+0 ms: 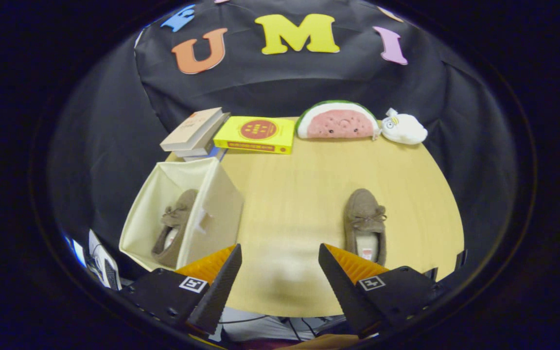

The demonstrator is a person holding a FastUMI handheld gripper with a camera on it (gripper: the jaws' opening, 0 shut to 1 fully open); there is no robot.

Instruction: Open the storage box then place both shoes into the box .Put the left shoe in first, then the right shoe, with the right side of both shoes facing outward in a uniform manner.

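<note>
The storage box (183, 214) stood open, one brown shoe (175, 228) inside. The second shoe (365, 223) lay on the table (289, 194) just beyond the gripper (280, 277), whose spread fingers held nothing.

Wall: black cloth (270, 82) hangs behind the table and wraps round both sides, creased in long folds.
Table: round top (299, 194) of pale wood grain, its far edge against the cloth.
Back of table, one side: a stack of books (195, 131), the top one tilted, and a yellow book (255, 134) lying flat just beside it.
Back of table, other side: a watermelon-slice plush (337, 120) stands upright, a small white plush (403, 129) touching its end.
Light: even and soft, from above, with a faint sheen on the wood.
Below the table's near edge: dark cables (304, 323), blurred.
</note>
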